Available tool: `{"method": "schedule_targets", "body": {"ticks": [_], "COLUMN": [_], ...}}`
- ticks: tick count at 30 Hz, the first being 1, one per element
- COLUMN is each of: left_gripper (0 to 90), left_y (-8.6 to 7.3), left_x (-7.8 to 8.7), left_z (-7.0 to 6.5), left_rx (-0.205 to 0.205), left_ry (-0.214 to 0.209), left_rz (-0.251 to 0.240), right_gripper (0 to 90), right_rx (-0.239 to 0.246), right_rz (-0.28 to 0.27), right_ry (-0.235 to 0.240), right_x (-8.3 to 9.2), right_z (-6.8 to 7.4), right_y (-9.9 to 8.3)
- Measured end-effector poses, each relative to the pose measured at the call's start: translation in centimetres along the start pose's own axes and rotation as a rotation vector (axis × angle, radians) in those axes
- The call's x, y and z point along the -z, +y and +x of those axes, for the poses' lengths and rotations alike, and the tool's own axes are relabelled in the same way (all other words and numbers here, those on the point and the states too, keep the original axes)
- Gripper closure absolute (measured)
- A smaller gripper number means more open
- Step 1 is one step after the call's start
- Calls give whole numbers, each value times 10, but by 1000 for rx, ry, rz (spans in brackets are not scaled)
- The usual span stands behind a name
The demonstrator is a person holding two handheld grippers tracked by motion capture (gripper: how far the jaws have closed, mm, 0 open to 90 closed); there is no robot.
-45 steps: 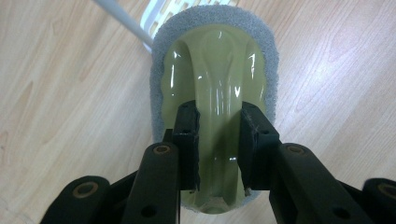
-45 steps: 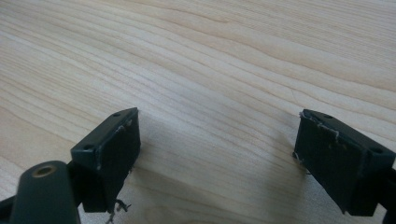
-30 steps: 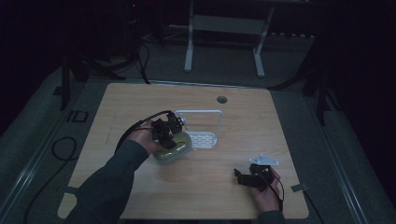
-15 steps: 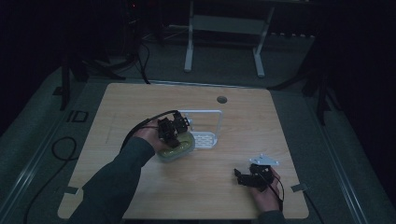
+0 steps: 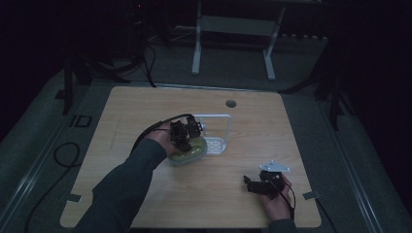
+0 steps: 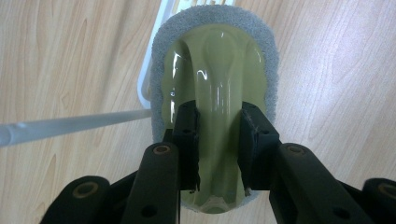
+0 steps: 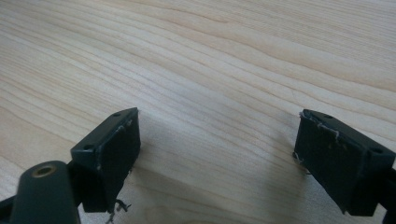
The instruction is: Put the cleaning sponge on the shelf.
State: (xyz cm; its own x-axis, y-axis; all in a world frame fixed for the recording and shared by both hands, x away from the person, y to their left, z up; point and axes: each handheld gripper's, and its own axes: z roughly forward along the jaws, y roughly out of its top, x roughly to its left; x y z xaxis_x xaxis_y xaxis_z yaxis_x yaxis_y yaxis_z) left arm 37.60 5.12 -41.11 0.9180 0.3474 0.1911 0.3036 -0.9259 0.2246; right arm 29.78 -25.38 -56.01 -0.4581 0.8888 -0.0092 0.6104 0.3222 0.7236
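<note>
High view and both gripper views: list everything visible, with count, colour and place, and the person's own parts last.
Table: one, light wood, centre of the high view.
Scrubber: one, pale green handle on a grey pad, mid-table, by the rack.
Rack: one, white wire, just right of the scrubber.
Frame: one, white metal, on the floor beyond the table.
Left gripper: one, black, jaws closed on the scrubber's handle.
Right gripper: one, black, jaws wide apart over bare wood, near the table's front right.
</note>
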Motion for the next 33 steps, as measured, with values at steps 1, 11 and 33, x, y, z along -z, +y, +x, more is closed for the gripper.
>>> {"method": "schedule_targets", "body": {"ticks": [1, 11, 33], "left_gripper": [714, 714, 713], "left_y": [0, 4, 22], "left_x": [0, -7, -17], "left_z": [0, 2, 1], "left_rx": [-1, -39, -115], "left_ry": [0, -5, -3], "left_rz": [-1, -5, 5], "right_gripper": [140, 140, 140], "right_rx": [0, 0, 0], "right_rz": [0, 0, 0], "right_ry": [0, 1, 1], "right_x": [0, 0, 0], "right_z": [0, 0, 0], "right_y": [0, 0, 0]}}
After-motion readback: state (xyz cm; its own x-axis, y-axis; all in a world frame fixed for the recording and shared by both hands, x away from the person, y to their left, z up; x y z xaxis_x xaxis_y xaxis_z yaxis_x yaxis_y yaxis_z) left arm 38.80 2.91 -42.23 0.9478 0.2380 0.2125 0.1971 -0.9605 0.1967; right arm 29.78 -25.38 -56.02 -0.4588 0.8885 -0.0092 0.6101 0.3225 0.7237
